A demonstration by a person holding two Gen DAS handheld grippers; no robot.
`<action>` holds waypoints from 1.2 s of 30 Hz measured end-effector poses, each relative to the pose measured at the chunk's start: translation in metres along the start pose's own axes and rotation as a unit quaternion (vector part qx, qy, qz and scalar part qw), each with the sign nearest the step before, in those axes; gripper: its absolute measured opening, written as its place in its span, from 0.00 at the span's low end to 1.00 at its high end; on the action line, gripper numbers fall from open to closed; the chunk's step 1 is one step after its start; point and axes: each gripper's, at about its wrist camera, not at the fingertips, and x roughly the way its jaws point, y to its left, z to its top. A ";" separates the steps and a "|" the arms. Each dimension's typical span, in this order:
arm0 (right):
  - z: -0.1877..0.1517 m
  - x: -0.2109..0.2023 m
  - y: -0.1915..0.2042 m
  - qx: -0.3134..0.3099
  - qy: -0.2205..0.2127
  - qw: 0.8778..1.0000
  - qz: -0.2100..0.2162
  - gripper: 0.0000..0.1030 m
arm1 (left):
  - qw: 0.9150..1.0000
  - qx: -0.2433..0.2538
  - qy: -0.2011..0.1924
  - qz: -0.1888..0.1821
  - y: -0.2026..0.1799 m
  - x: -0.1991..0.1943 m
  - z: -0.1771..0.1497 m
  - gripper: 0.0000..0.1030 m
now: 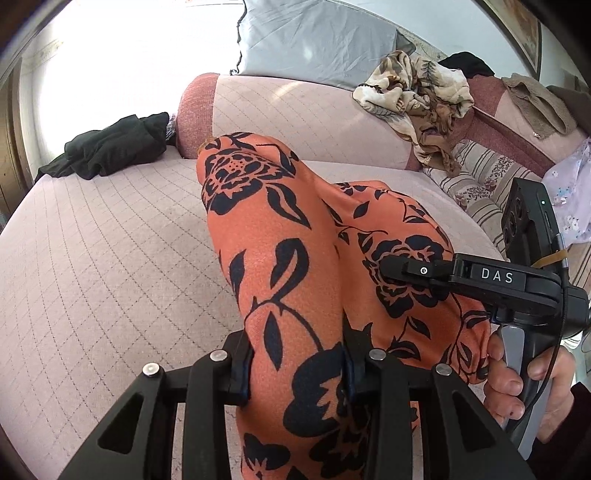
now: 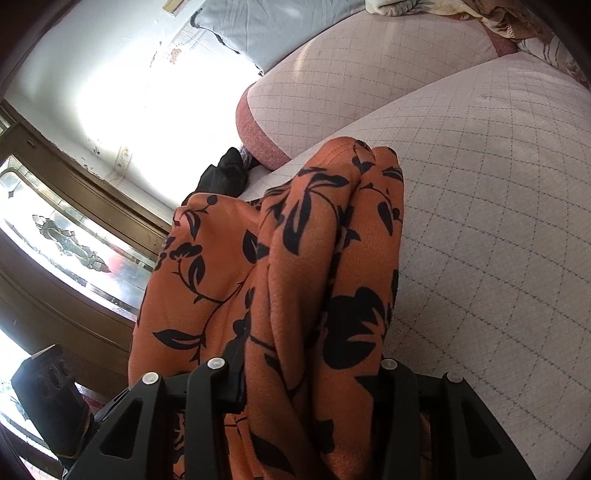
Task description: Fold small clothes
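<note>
Orange floral garment: bunched, lifted above the quilted pink sofa seat. Left gripper clamped on one fold; right gripper clamped on another. Sofa also bears a black garment, a beige floral cloth and a grey cushion. Bright white wall behind.

Left wrist cam: looks down along its fingers, very close on the orange floral garment, sofa seat beyond, right gripper at frame right. Right wrist cam: same close downward look, rolled, door at left. Shared: garment, seat, grey pillow.
</note>
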 end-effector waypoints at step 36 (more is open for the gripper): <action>-0.022 0.010 -0.007 -0.035 0.053 0.991 -0.116 0.41 | 0.965 -0.005 0.045 0.258 0.034 0.012 -0.035 0.76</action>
